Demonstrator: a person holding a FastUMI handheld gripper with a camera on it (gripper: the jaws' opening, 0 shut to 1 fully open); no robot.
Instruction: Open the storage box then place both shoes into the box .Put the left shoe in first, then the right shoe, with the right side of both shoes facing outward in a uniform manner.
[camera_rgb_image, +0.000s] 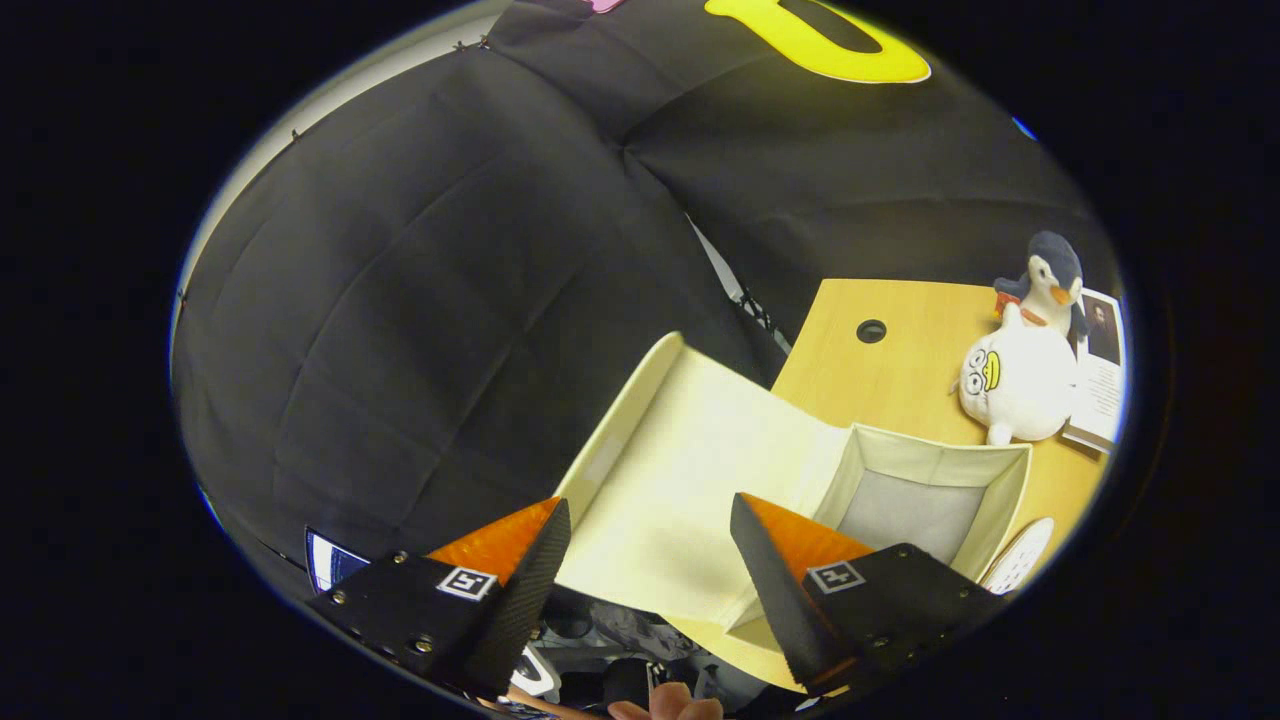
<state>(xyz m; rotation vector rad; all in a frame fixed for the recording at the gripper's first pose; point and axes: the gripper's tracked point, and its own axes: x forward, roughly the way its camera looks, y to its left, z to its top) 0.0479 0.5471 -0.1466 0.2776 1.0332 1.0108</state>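
Storage box (925, 490) sits open on the wooden worktop (900, 375), its lid (690, 480) flung back just ahead of my jaws (650, 535), which gape wide, holding nothing. Two plush penguins (1025, 370) stand beyond it.

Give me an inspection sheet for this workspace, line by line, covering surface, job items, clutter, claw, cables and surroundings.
Surface: wooden desk with a round cable hole.
Job's things: cream storage box open, lid folded back, inside looks empty; shoes cannot be made out for certain.
Clutter: penguin plush, white plush, printed card, all beyond the box.
Claw: claw open, holding nothing, fingers spread over the lid.
Cables: nothing seen.
Surroundings: black cloth wall; a person's fingers below the claw.
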